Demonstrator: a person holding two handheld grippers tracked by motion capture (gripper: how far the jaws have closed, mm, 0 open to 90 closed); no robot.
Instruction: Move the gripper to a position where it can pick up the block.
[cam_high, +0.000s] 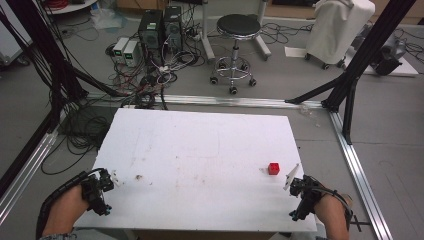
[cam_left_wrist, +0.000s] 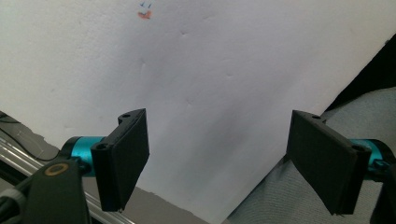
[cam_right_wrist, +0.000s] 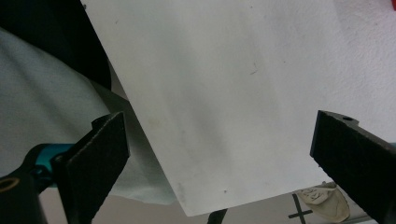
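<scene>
White bench (cam_high: 200, 150) nearly bare. Left gripper (cam_high: 111, 179) at near-left corner, right gripper (cam_high: 291, 178) at near-right corner; both jaws wide apart, holding nothing. Small red cube (cam_high: 273, 168) near right edge, just beside right gripper. Risk: a careless approach could nudge the cube off that edge.

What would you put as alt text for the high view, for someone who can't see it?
A small red cube sits on a white table, near the right gripper. The left gripper rests at the table's near left corner; a black stool and cables lie beyond.
</scene>
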